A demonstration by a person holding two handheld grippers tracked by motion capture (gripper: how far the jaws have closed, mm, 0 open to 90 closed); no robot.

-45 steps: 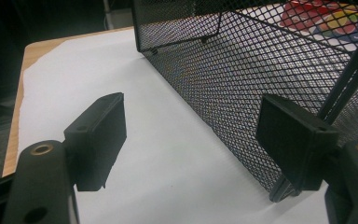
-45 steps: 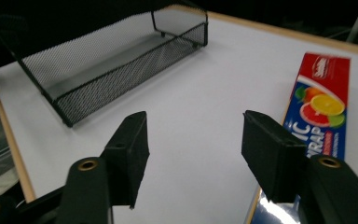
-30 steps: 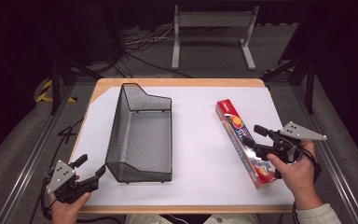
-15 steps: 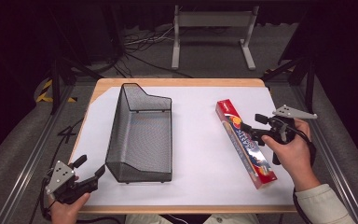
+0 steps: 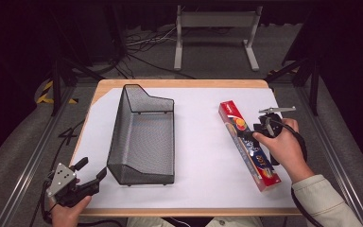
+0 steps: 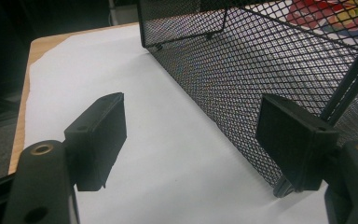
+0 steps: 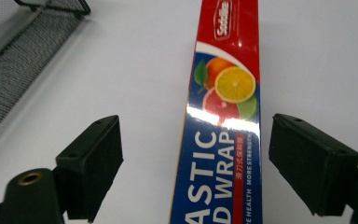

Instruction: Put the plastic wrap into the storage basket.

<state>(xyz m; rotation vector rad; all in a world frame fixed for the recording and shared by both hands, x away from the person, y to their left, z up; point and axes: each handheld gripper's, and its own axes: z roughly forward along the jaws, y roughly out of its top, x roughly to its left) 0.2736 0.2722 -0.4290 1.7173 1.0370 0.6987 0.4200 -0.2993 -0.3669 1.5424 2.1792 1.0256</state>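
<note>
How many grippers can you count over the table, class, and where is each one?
2. The left gripper sits at the table's near left corner beside the wire mesh basket; the right gripper hovers, jaws open, over the plastic wrap box.

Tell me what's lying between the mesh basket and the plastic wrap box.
Nothing: in the high view, only bare white paper separates the basket from the box.
</note>
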